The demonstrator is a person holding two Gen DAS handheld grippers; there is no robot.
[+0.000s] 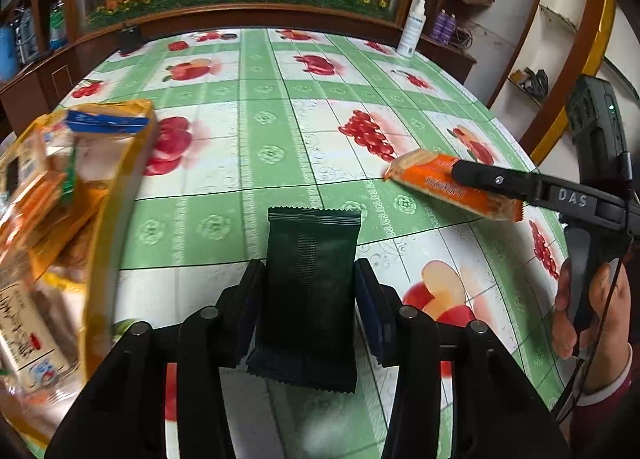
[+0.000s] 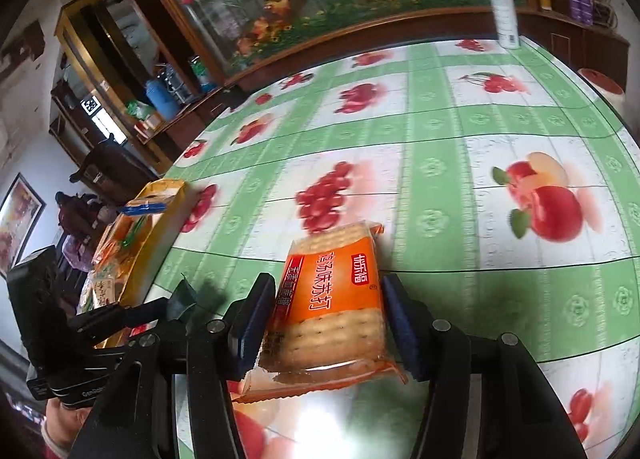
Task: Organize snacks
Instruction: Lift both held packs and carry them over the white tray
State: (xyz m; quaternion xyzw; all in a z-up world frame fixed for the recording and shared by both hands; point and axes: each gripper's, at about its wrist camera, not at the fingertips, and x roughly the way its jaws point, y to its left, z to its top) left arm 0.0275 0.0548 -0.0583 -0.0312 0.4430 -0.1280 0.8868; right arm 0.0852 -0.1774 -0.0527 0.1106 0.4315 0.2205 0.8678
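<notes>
A dark green snack packet (image 1: pixel 312 243) stands upright between the pads of my left gripper (image 1: pixel 309 275), which is shut on it above the table. My right gripper (image 2: pixel 328 295) is shut on an orange cracker packet (image 2: pixel 340 259), held slightly above the cloth. From the left wrist view the right gripper (image 1: pixel 464 179) reaches in from the right with the cracker packet (image 1: pixel 432 179). A yellow box (image 1: pixel 116 195) with several snack packets sits at the left edge, blurred. In the right wrist view the yellow box (image 2: pixel 160 231) lies left, and the left gripper (image 2: pixel 160 307) holds the green packet (image 2: pixel 188 295) near it.
The round table (image 1: pixel 280 131) wears a green and white fruit-print cloth. A white spray bottle (image 1: pixel 412 31) stands at the far edge, seen too in the right wrist view as the spray bottle (image 2: pixel 504 11). A small black object (image 1: pixel 128 39) sits at the far left rim. Wooden cabinets ring the table.
</notes>
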